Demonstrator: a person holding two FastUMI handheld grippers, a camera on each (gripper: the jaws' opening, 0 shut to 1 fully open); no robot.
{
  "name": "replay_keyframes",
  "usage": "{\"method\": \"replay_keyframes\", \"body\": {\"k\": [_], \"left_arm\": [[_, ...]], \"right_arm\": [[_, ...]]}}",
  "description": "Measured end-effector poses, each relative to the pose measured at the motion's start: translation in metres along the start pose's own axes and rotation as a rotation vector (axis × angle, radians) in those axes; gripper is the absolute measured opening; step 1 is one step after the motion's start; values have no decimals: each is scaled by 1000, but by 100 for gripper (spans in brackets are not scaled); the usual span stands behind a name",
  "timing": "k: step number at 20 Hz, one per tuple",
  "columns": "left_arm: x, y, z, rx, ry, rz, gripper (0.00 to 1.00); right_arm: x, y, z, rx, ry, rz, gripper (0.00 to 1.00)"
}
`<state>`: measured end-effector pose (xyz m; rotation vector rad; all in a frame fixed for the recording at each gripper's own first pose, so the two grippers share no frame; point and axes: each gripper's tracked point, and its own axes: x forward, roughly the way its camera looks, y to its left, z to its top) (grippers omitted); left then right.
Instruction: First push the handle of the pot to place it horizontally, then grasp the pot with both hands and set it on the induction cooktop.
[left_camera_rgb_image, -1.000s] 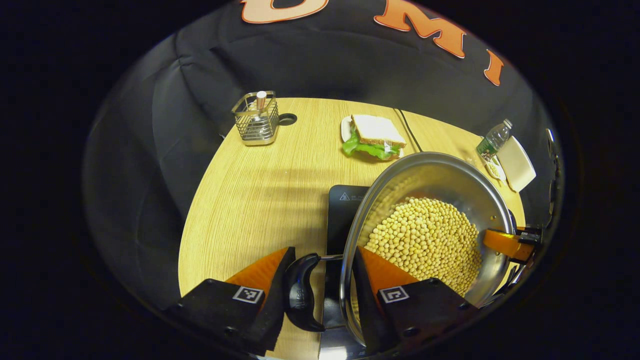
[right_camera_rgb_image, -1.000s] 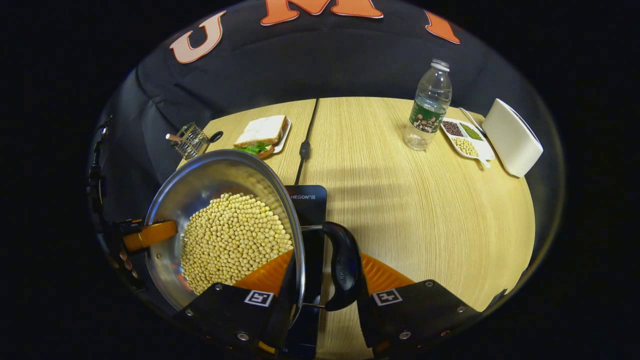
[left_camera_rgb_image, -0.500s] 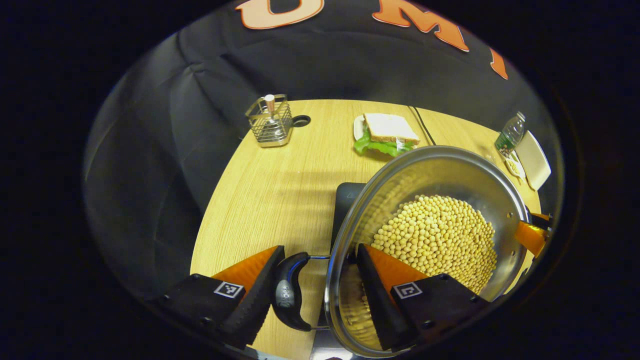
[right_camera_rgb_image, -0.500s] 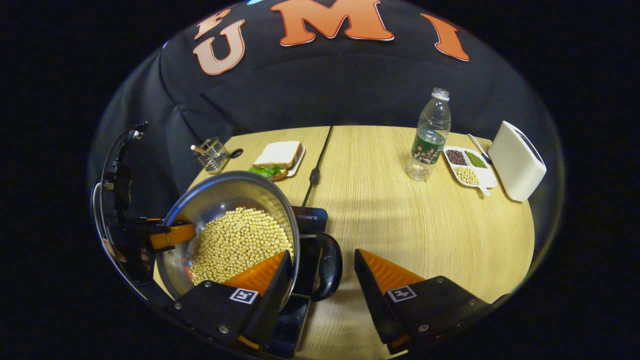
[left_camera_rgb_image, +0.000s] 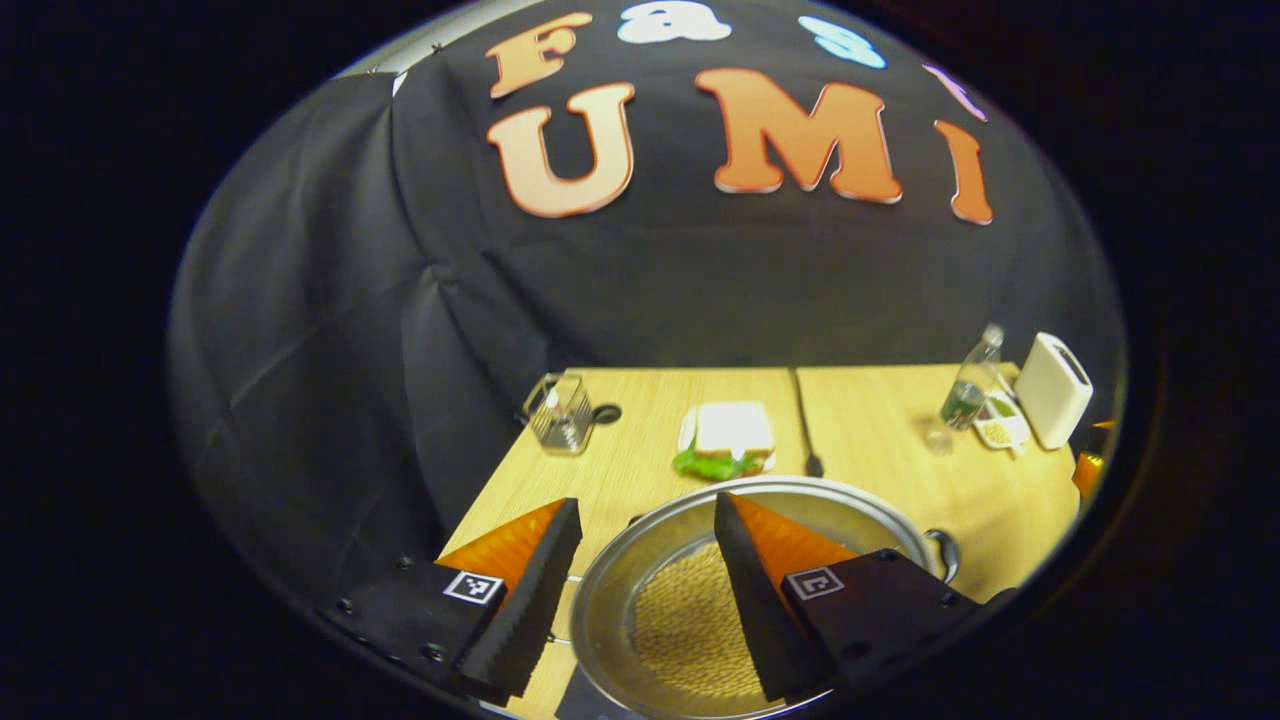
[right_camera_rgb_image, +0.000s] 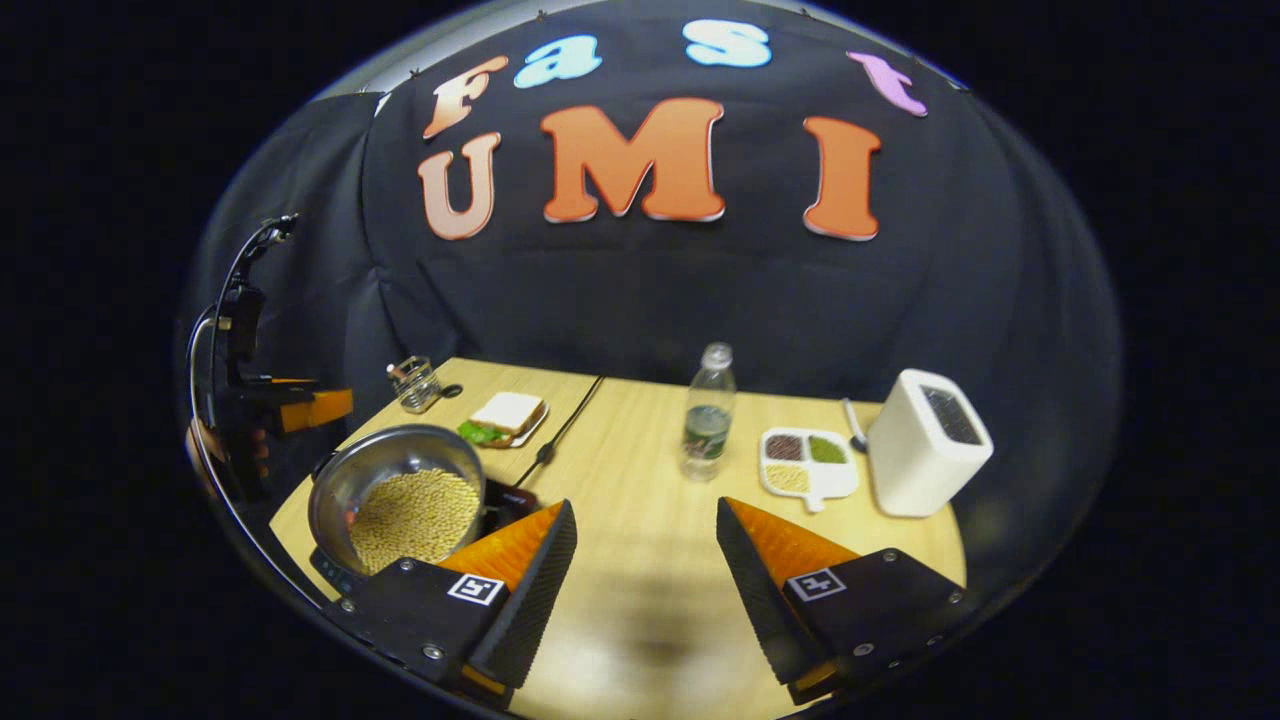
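The pot (right_camera_rgb_image: 398, 495) of beans sits on the black cooktop (right_camera_rgb_image: 512, 497) at the desk's (right_camera_rgb_image: 640, 560) near left corner, so placement looks done. Both tongs are spread and hold nothing: left tongs (left_camera_rgb_image: 645, 545) hang above the pot rim, right tongs (right_camera_rgb_image: 645, 545) over bare desk, well apart from the pot, likely because it needs no more support.

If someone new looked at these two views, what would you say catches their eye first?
Most likely the steel pot heaped with pale beans, resting on the black induction cooktop at the table's near left corner in the right gripper view. Both grippers, left gripper and right gripper, hang open, gripping nothing. Farther back stand a sandwich, a water bottle and a white box-shaped appliance.
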<state>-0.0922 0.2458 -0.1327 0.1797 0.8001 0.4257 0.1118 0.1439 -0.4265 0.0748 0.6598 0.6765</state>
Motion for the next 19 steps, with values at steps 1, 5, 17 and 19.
{"method": "replay_keyframes", "body": {"k": [1,5,17,19], "left_arm": [[-11,-11,23,-19,-50,-14,88],[-49,-48,104,-108,-210,-78,88],[-184,-93,307,-155,-677,-209,89],[-211,-106,322,-144,-733,-240,94]], "right_arm": [[-17,-26,17,-18,-43,-28,88],[-83,-122,87,-81,-209,-159,91],[-240,-241,205,-94,-468,-329,95],[-254,-244,224,-110,-509,-353,95]]}}
